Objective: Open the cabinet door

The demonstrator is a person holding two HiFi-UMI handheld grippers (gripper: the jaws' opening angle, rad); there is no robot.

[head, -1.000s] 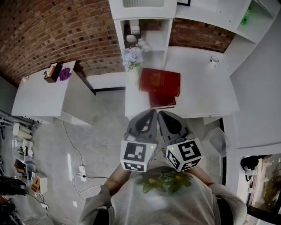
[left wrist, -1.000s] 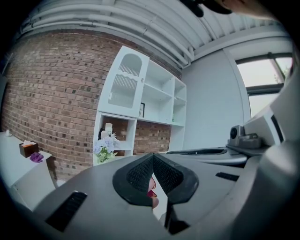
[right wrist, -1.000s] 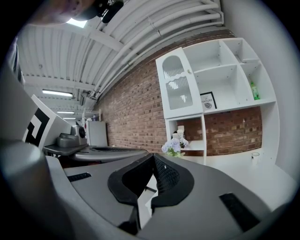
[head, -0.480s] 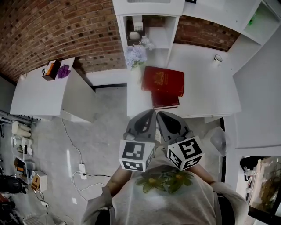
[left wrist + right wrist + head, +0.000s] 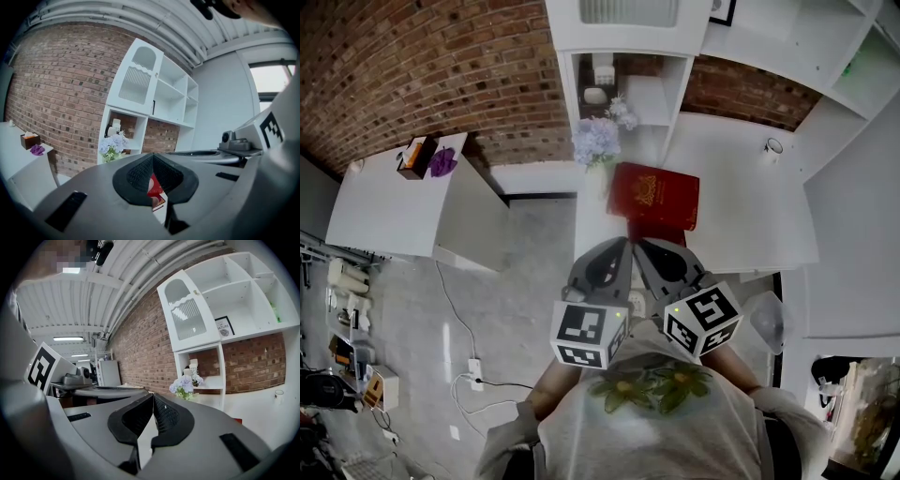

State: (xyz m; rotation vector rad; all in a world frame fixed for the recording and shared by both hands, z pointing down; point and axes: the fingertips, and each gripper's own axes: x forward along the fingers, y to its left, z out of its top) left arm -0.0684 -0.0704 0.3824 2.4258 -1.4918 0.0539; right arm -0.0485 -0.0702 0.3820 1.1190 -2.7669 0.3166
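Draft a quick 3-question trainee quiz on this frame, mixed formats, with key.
1. True or false: the cabinet door is already open.
2. Pick one. The left gripper and right gripper are: A) both shut and empty; B) both wide open; C) both clamped on the door.
3. Fill in: the books lying on the desk ahead of the grippers are ____ in colour.
Key: 1 false (the door is closed); 2 A; 3 red.
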